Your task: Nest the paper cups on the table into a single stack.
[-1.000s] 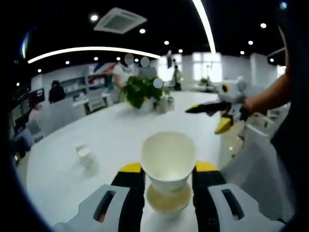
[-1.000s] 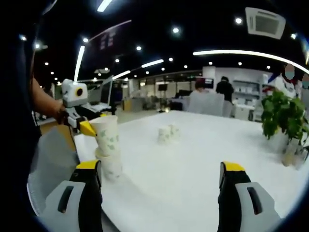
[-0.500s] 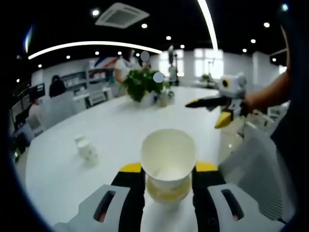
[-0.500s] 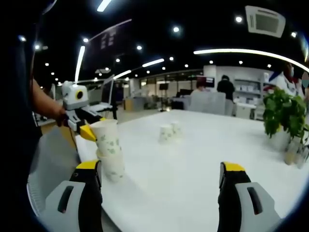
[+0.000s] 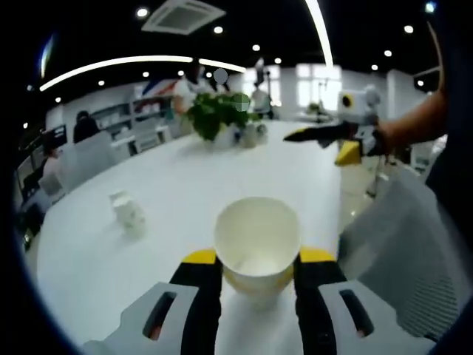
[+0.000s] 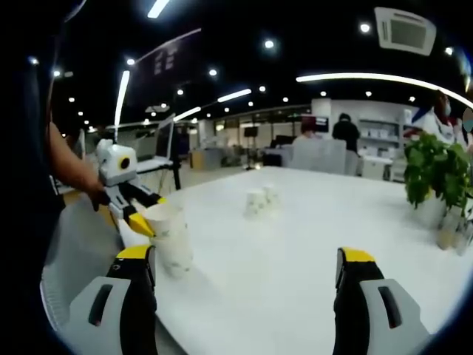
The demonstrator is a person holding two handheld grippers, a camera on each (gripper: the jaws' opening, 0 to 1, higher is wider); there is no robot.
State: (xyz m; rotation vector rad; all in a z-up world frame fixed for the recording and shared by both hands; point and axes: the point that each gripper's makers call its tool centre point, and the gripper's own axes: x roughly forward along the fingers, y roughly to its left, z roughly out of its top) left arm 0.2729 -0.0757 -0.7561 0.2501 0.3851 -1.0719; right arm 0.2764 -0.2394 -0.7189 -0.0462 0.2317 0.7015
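White table (image 5: 185, 192) under office ceiling lights, seen from the left gripper view: left gripper (image 5: 255, 260) with its yellow-tipped jaws pinching a paper cup (image 5: 256, 240), now sunk deep into the cup below (image 5: 260, 279), where a second ago stood clearly above it. Stack close to the near table edge, a grey chair (image 5: 403, 244) just beyond on the right. Two more cups (image 5: 127, 211) well apart to the left, wide bare tabletop between. Potted plant (image 5: 216, 115) at the far end; right gripper (image 5: 336, 144) hovering at the right edge. From the right gripper view: own jaws spread wide, nothing between, above open table. Left gripper (image 6: 140, 214) at the left, lower than before, clamped on the cup pressed into the stack (image 6: 171, 238) beside the table's near corner. Pair of cups (image 6: 260, 201) mid-table, touching each other, same spot as earlier. Plant (image 6: 436, 174) far right near that edge.
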